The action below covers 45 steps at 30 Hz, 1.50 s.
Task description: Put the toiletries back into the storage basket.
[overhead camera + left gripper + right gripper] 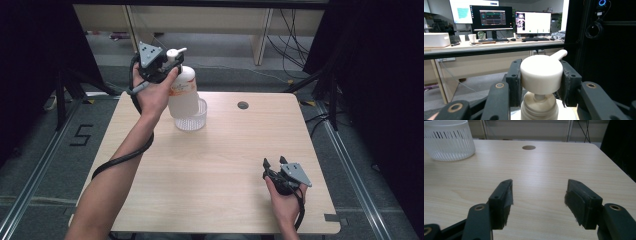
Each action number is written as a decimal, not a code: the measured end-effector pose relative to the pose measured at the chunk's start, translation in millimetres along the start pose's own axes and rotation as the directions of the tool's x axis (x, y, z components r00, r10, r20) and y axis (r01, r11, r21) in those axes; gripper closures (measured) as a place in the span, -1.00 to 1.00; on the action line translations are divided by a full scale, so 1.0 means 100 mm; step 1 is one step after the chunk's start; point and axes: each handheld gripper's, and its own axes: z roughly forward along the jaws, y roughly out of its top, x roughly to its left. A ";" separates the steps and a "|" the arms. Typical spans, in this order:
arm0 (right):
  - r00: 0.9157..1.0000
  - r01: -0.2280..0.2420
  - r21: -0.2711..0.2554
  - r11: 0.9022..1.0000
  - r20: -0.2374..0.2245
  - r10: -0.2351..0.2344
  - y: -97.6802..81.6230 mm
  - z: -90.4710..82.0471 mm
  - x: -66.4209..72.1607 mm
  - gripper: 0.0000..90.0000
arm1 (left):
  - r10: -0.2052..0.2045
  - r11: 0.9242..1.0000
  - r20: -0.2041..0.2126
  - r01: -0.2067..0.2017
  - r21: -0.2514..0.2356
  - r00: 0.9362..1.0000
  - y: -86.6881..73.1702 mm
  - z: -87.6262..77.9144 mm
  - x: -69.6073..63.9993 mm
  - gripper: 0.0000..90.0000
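Gripping pump bottle (541, 75): left tongs (541, 82).

Your left gripper (167, 64) holds the pump bottle (183, 92) by its pump head (541, 74), at the table's (215, 175) far left, over the basket (192, 120). Your right gripper (275, 164) rests near the front right corner, well apart from both. A round hole (243, 105) lies right of the basket.

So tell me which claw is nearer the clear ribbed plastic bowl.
Left. The left claw grips the white pump bottle just above the bowl; the right claw rests open across the table.
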 end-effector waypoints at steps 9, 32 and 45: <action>1.000 0.026 -0.010 1.000 -0.003 -0.026 0.01 0.00 -0.03 -0.13 | 0.008 1.000 -0.002 -0.008 -0.002 1.000 0.00 0.10 0.00 0.31; 1.000 0.028 -0.012 1.000 -0.005 -0.028 0.00 0.00 -0.03 -0.13 | 0.033 0.999 0.018 -0.033 0.007 0.999 -0.07 0.38 0.03 0.31; 1.000 0.006 -0.001 1.000 -0.003 -0.006 0.00 0.00 0.00 -0.13 | 0.061 0.998 0.032 -0.061 0.011 0.998 -0.19 0.52 0.08 0.31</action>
